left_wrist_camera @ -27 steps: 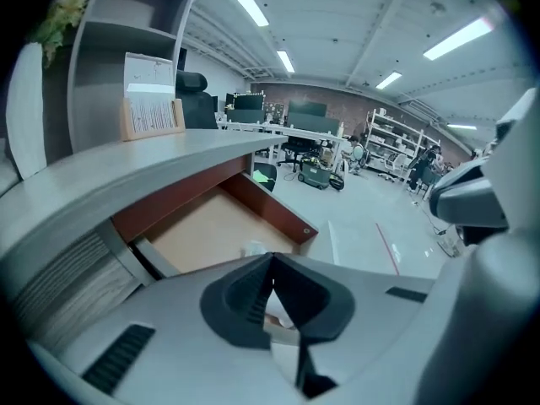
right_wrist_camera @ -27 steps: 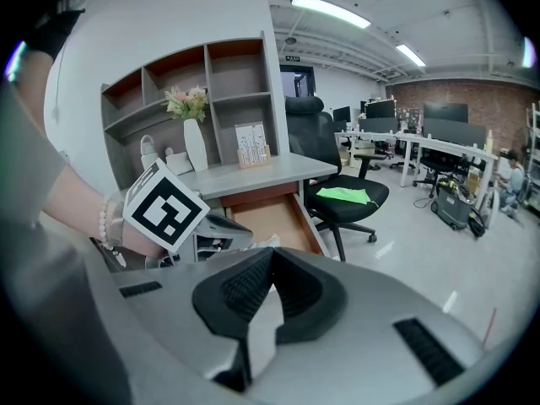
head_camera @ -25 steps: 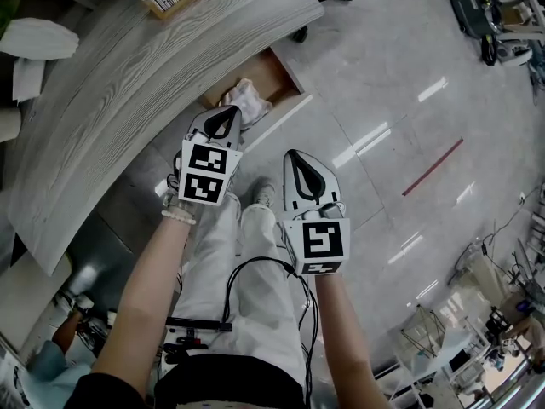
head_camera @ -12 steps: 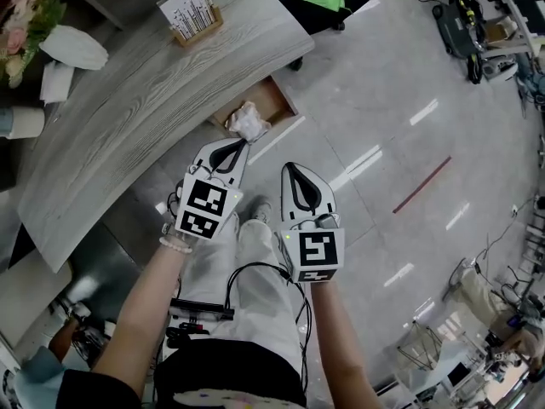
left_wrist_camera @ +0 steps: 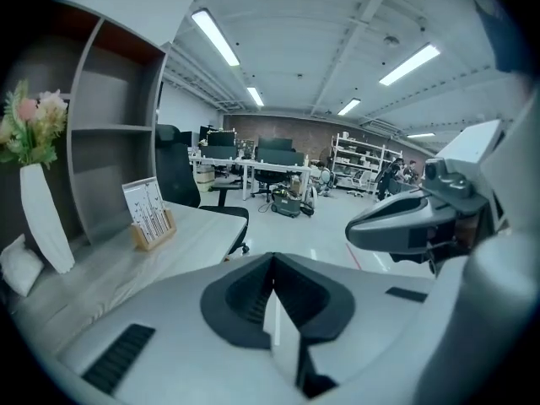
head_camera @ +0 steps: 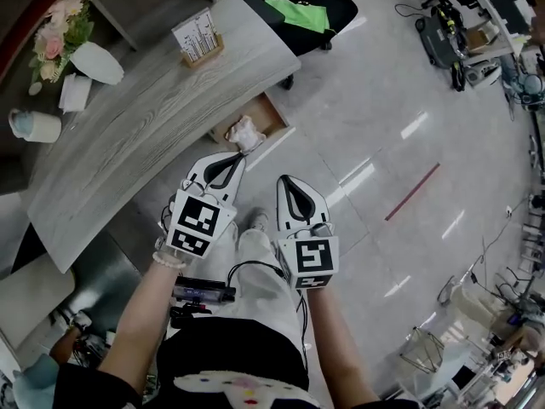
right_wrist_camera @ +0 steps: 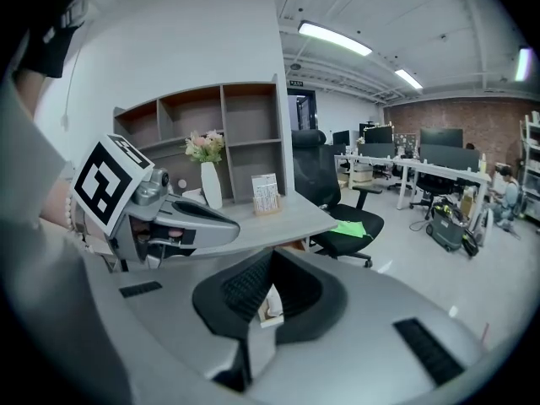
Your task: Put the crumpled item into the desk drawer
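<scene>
The crumpled white item [head_camera: 243,132] lies in the open wooden drawer [head_camera: 266,112] under the grey desk [head_camera: 136,135]. My left gripper [head_camera: 234,160] hangs shut and holds nothing, a little short of the drawer, its tips pointing at it. Beside it on the right, my right gripper [head_camera: 285,181] is also shut and holds nothing. In the left gripper view the jaws [left_wrist_camera: 272,261] meet, with the right gripper [left_wrist_camera: 413,222] alongside. In the right gripper view the shut jaws [right_wrist_camera: 270,256] frame a scrap of the crumpled item [right_wrist_camera: 271,304], and the left gripper [right_wrist_camera: 173,216] shows at the left.
On the desk stand a card holder [head_camera: 197,37], a white vase with flowers [head_camera: 94,62] and a mug [head_camera: 36,126]. A black chair with green cloth [head_camera: 298,7] is past the desk's end. The person's legs [head_camera: 247,288] and cables are below the grippers.
Both grippers have drawn back from the drawer toward the person. The left one was right beside the crumpled item and is now apart from it. The item stays in the drawer.
</scene>
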{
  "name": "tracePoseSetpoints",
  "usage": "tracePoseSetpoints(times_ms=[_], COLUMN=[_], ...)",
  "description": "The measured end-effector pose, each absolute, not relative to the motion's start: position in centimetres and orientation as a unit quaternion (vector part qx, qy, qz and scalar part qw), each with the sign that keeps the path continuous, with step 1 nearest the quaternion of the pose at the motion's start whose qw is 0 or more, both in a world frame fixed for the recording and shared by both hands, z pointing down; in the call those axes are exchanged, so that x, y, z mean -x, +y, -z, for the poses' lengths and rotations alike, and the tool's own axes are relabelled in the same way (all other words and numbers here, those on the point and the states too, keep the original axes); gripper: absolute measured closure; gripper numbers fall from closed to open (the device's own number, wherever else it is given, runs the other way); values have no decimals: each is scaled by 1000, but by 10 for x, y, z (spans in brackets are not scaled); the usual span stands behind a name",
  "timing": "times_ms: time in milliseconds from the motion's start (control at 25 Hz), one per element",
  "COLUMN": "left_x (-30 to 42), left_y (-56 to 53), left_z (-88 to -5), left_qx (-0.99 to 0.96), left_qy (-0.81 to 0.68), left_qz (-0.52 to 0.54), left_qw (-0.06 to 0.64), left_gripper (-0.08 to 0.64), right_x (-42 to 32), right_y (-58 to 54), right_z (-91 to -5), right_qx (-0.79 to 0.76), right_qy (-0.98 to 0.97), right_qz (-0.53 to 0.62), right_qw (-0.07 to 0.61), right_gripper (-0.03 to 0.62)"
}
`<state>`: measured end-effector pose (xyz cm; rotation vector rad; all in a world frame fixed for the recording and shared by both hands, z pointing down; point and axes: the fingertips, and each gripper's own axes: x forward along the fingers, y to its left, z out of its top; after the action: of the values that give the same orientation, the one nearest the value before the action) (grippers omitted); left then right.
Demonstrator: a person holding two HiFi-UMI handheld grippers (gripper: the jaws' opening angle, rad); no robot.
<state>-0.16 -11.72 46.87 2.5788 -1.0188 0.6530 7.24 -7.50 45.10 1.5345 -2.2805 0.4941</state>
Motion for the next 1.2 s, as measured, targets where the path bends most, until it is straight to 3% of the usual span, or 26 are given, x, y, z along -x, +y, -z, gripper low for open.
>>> tracePoseSetpoints(times_ms=[480, 1200], left_x=[9, 28], left_y=[-96, -82], left_z=[-374, -310], left_qx=[-912, -912], left_qy=[-350, -369], left_qz=[-186, -164], left_qw=[105, 76], left_gripper=[549, 549], right_x=[-75, -73], right_y=[-69, -60], right_z=[-376, -317], right_qx=[-558, -546], right_qy=[-808, -823], right_qz=[-131, -96], right_qw=[139, 121], right_gripper=[588, 588])
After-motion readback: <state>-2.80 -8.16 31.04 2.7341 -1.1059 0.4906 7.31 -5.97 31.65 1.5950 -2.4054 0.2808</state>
